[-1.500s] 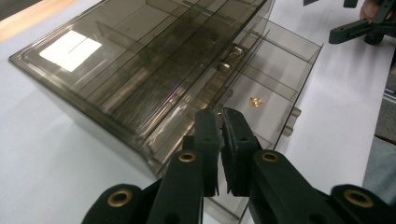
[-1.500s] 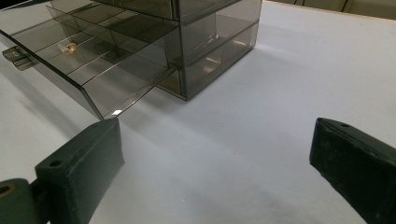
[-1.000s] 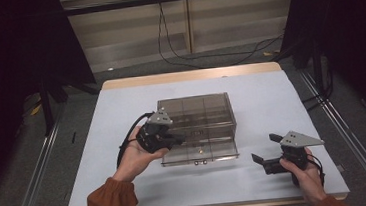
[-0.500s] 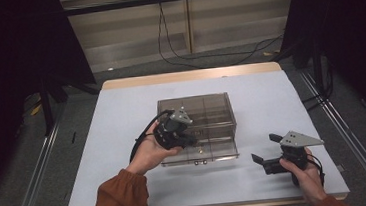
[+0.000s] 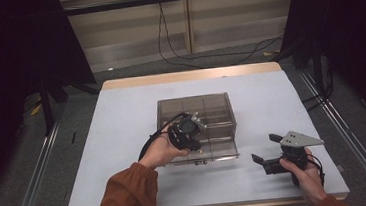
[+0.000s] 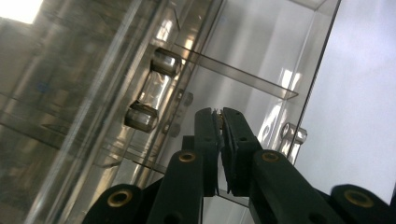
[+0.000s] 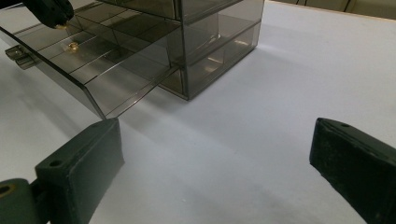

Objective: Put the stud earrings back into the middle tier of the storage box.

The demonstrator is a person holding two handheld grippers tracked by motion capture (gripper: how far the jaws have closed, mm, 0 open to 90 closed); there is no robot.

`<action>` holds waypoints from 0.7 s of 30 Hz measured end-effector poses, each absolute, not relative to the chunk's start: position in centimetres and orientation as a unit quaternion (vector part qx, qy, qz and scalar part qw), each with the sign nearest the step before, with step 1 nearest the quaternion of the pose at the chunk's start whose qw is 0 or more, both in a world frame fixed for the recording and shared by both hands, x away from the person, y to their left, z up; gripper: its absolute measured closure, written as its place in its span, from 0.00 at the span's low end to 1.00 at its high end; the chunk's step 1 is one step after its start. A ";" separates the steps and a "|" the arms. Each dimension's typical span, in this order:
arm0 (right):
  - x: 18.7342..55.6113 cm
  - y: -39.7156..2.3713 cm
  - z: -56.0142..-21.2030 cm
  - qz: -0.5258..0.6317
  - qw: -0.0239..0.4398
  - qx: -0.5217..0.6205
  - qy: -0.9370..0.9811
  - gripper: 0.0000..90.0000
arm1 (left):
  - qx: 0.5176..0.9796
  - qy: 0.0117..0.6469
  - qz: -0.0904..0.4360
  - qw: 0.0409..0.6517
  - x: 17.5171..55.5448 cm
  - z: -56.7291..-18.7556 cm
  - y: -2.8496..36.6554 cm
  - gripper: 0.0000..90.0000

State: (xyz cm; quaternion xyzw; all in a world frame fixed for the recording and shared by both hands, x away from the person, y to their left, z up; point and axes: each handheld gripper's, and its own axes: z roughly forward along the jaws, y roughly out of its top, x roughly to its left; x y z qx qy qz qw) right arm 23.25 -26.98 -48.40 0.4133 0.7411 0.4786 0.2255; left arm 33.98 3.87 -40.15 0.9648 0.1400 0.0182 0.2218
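Observation:
A smoky clear plastic drawer box stands mid-table, with its lower drawer pulled out toward the person. My left gripper hangs over the open drawer's left part, jaws shut together. In the left gripper view the gripper points down into the drawer, beside its clear handle. A thin glint sits between the tips; I cannot tell what it is. My right gripper rests on the table to the right, jaws wide open and empty, facing the box.
The box and both grippers sit on a white tabletop. Clear dividers split the open drawer into compartments, and a small golden speck shows in one. Dark stands and cables lie beyond the far edge.
The left hand has carried its shut gripper rightward and a little down, from the box's left side to above the open drawer. The right gripper has stayed put.

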 end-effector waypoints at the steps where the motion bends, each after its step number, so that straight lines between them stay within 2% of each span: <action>1: 23.3 -27.0 -48.4 0.479 0.226 0.413 0.741 0.02 | 0.965 0.145 0.020 0.218 33.9 -40.3 3.8 0.95; 6: 23.3 -27.0 -48.4 0.478 0.226 0.413 0.741 0.02 | 0.974 0.132 0.017 0.185 34.1 -40.8 3.3 0.95; 18: 23.2 -27.0 -48.4 0.479 0.226 0.412 0.742 0.02 | 0.977 0.134 0.019 0.163 34.2 -41.3 2.7 0.94; 21: 23.2 -27.0 -48.4 0.479 0.226 0.412 0.742 0.02 | 0.977 0.134 0.015 0.164 34.3 -41.4 2.7 0.91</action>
